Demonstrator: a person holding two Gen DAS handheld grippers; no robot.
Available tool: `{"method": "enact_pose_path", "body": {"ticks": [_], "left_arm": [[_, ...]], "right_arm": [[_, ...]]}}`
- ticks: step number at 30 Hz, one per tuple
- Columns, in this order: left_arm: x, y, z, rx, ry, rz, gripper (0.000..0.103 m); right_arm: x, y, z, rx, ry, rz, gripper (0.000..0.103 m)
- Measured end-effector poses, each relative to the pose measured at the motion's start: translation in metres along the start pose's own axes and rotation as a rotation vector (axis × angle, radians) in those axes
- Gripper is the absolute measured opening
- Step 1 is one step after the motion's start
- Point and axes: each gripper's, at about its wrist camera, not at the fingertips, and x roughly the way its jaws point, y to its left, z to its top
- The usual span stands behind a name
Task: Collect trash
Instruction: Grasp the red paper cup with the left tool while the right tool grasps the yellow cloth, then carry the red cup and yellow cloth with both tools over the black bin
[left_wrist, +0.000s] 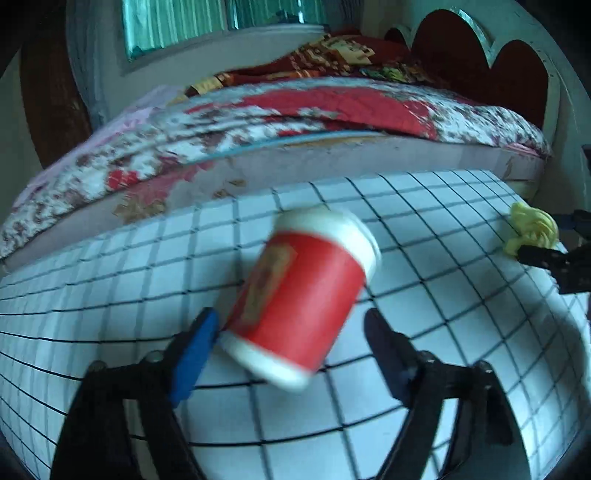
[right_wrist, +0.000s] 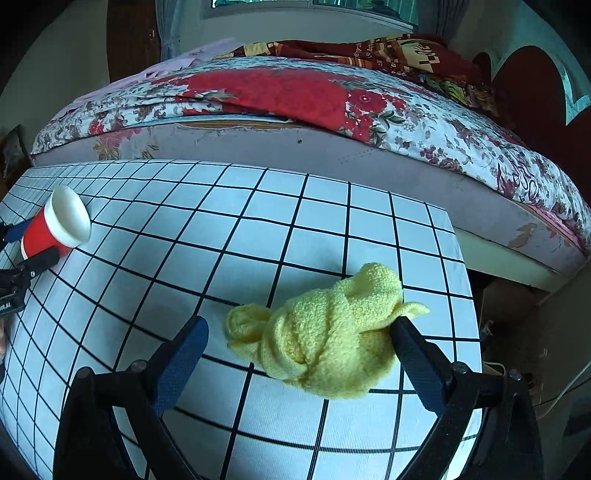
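Observation:
A red paper cup (left_wrist: 295, 299) with a white rim lies tilted on the checked tablecloth (left_wrist: 443, 229), its mouth toward the bed. My left gripper (left_wrist: 290, 317) straddles it. The blue left pad (left_wrist: 195, 347) is at the cup's base and the right finger (left_wrist: 384, 343) stands a little apart, so the jaws are open. A knotted yellow cloth (right_wrist: 325, 332) sits between the fingers of my right gripper (right_wrist: 300, 321), which is open. Its right finger (right_wrist: 413, 350) touches the cloth's edge; the left one is clear of it. The right wrist view also shows the cup (right_wrist: 55, 225) at far left.
A bed (right_wrist: 295, 96) with a red floral quilt runs along the far side of the table, with a dark red headboard (left_wrist: 480, 62) at the right. The table's right edge (right_wrist: 465, 280) drops to a dim floor with cables. A window (left_wrist: 177, 26) is behind.

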Motion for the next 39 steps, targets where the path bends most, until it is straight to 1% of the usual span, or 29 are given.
{"method": "enact_pose_path", "body": {"ticks": [1,2,4,6,7,8,10,12,14,15,16,17,18,21,22,25,33,37,39], "left_arm": [[-0.001,-0.005,-0.002,-0.004,0.018,-0.033,0.058],[-0.004,-0.011,-0.005,0.002,0.012,-0.043,0.058],[-0.008,-0.019,-0.009,0.011,0.01,-0.038,0.058],[-0.013,-0.021,-0.01,-0.009,-0.021,-0.01,0.062],[-0.014,-0.02,-0.009,-0.028,-0.026,-0.002,0.073],[-0.015,-0.02,-0.008,-0.05,-0.034,-0.002,0.079],[-0.015,-0.021,-0.003,-0.06,-0.041,-0.004,0.079],[-0.011,-0.022,0.005,-0.048,-0.043,0.015,0.079],[-0.004,-0.019,0.009,-0.055,-0.022,0.037,0.079],[0.0,-0.016,0.01,-0.065,-0.006,0.031,0.078],[0.003,-0.013,0.009,-0.08,0.007,0.026,0.069],[0.007,-0.011,0.008,-0.087,0.027,0.008,0.055],[0.006,-0.011,0.006,-0.088,0.021,0.004,0.055],[0.0,-0.015,0.0,-0.081,0.011,0.008,0.052],[-0.003,-0.017,-0.003,-0.08,0.008,0.008,0.052],[-0.014,-0.024,-0.008,-0.069,-0.005,0.011,0.052],[-0.059,-0.043,-0.017,-0.07,-0.061,0.011,0.052],[-0.082,-0.056,-0.028,-0.062,-0.08,0.013,0.052],[-0.093,-0.06,-0.036,-0.073,-0.083,0.001,0.052]], "right_arm": [[-0.001,-0.001,0.0,0.007,-0.001,0.001,0.096],[-0.002,-0.002,-0.001,0.01,-0.003,0.001,0.095],[-0.005,-0.003,-0.002,0.011,-0.008,0.006,0.092],[-0.007,-0.004,-0.002,0.017,-0.012,0.012,0.092],[-0.008,-0.005,-0.002,0.02,-0.012,0.014,0.092],[-0.008,-0.005,-0.002,0.023,-0.01,0.017,0.092],[-0.006,-0.004,-0.002,0.016,0.003,0.011,0.092],[-0.006,-0.003,-0.002,0.011,0.002,0.01,0.092],[-0.006,-0.004,-0.002,0.019,0.002,0.021,0.092],[-0.006,-0.005,-0.002,0.021,0.005,0.024,0.091],[-0.005,-0.005,-0.002,0.022,0.005,0.023,0.084],[-0.005,-0.005,-0.002,0.021,0.006,0.023,0.077],[-0.005,-0.006,-0.003,0.025,0.008,0.028,0.067],[-0.004,-0.008,-0.006,0.028,0.016,0.035,0.061],[-0.005,-0.01,-0.008,0.031,0.011,0.043,0.057],[-0.015,-0.014,-0.012,0.056,-0.014,0.101,0.048],[-0.06,-0.007,-0.028,0.052,-0.098,0.126,0.048],[-0.087,-0.008,-0.04,0.06,-0.13,0.139,0.048],[-0.1,-0.006,-0.047,0.057,-0.144,0.14,0.048]]}}
